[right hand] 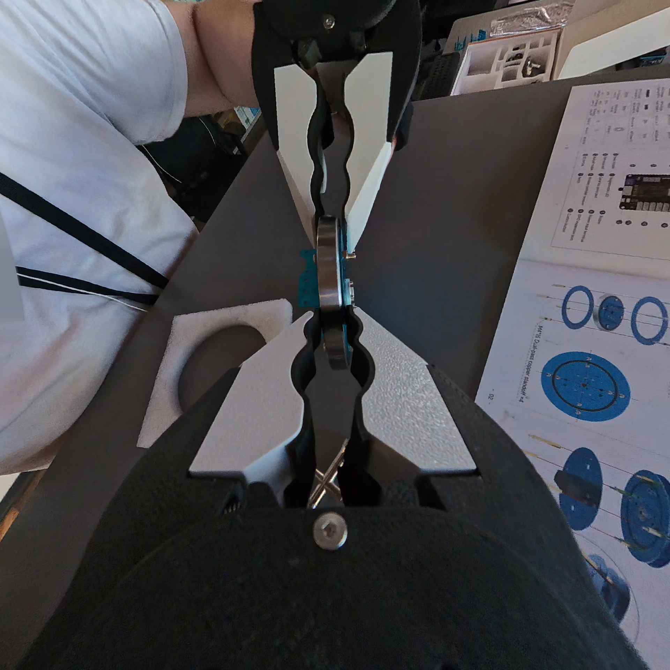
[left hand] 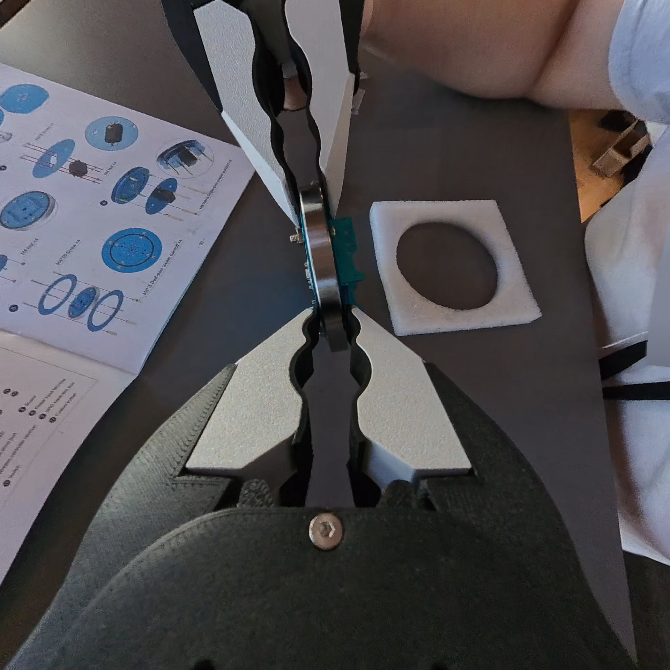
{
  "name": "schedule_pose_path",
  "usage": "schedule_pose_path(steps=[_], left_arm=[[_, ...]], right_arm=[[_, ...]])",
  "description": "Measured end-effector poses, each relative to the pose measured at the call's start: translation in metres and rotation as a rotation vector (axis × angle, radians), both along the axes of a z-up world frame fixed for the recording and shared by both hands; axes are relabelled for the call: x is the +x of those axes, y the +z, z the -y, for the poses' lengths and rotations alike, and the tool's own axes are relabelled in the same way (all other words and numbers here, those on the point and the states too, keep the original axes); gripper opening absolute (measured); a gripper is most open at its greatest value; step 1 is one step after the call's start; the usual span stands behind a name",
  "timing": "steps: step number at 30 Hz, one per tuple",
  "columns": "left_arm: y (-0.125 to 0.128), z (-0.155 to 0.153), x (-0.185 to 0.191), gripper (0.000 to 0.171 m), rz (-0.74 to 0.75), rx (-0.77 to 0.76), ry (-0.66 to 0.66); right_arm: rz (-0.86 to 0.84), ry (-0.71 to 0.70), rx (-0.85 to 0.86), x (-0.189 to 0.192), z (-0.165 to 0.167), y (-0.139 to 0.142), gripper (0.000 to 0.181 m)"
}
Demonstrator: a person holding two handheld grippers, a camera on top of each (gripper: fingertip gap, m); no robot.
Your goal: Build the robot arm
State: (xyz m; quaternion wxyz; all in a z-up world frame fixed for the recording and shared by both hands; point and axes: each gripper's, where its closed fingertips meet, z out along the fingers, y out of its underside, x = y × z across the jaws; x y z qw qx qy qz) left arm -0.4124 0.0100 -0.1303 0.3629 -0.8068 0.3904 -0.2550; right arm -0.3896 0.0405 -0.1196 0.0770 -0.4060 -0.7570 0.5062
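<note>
Steel ring [left hand: 322, 268] with a blue plate stands on edge, pinched from opposite ends by my left hand-held gripper [left hand: 331, 326] and right hand-held gripper [right hand: 335, 326]. White foam square [left hand: 453, 264] and manual [left hand: 108, 203] lie on the dark surface [left hand: 253, 290] to either side.

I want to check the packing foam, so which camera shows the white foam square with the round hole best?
The left wrist view: the white foam square lies fully in sight on the dark table, hole and all four edges clear. In the right wrist view the foam is partly hidden behind the right hand-held gripper.
</note>
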Motion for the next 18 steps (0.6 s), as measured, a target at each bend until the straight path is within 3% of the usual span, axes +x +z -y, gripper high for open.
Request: schedule_pose_path(steps=[6, 11, 15, 18], left_arm=[[0.011, -0.003, -0.001, 0.038, 0.086, 0.023, 0.053], [0.031, -0.010, 0.010, 0.032, 0.194, 0.006, 0.148], [0.029, -0.011, 0.008, 0.015, 0.050, 0.169, 0.240], [0.028, -0.010, 0.010, 0.016, -0.057, 0.308, 0.293]], right_arm=[[-0.027, -0.008, 0.055, 0.000, 0.001, 0.000, 0.012], [-0.045, -0.046, 0.109, -0.002, 0.003, 0.001, 0.012], [-0.058, -0.104, 0.152, 0.000, 0.007, 0.001, 0.012], [-0.077, -0.159, 0.198, 0.004, 0.010, 0.000, 0.012]])
